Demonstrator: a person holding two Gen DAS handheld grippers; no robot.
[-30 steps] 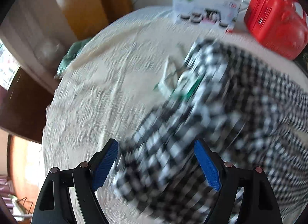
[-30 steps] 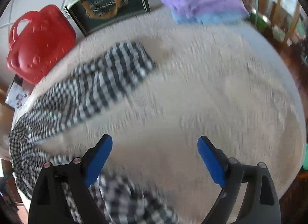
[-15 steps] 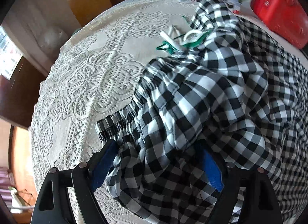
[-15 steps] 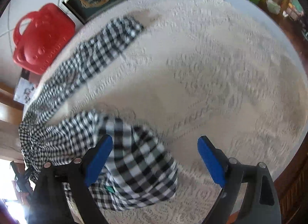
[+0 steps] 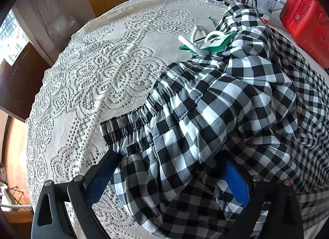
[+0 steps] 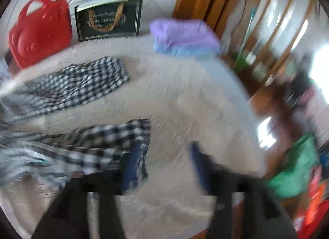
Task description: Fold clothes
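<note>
Checked trousers (image 5: 205, 115) are bunched on the lace tablecloth (image 5: 92, 78) between the spread left gripper (image 5: 170, 175) fingers, ungripped; the blurred right gripper (image 6: 164, 165) is parted, empty.

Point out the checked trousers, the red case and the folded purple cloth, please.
checked trousers (image 5: 185, 103), left wrist view, on the elastic waistband.
red case (image 6: 39, 33), right wrist view, on its front face.
folded purple cloth (image 6: 183, 31), right wrist view, on the top layer.
</note>
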